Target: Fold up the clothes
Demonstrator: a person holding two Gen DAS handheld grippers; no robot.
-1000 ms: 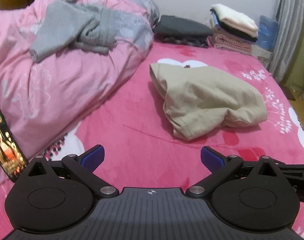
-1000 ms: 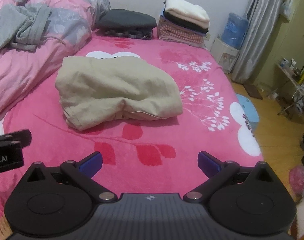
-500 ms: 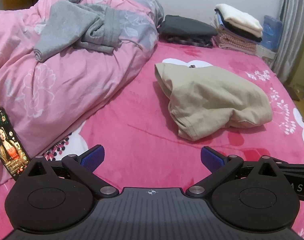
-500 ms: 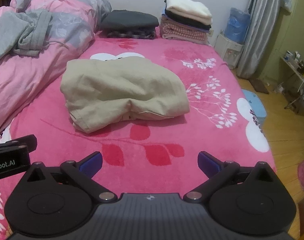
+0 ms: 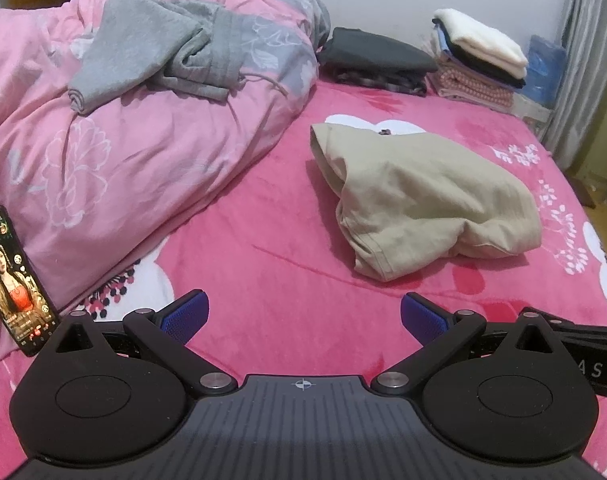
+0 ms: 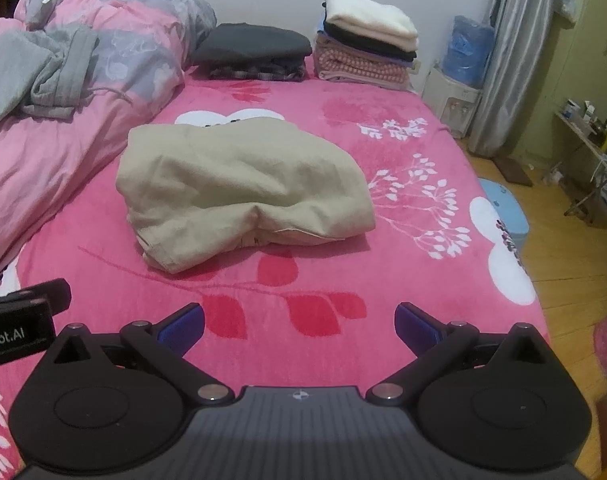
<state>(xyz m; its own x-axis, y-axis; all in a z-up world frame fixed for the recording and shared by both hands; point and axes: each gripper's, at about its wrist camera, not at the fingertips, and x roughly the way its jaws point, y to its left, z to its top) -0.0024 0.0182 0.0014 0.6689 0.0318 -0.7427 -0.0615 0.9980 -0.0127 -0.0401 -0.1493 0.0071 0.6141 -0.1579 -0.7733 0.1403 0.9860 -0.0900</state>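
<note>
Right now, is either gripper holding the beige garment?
No: the beige garment lies folded on the bed, ahead of both the open left gripper and the open right gripper.

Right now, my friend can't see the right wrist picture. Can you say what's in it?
A folded beige garment lies in the middle of a pink flowered bed, ahead of the open, empty right gripper. Behind it, folded clothes stacks sit by the wall, and a grey garment lies crumpled on a pink quilt at left.
</note>
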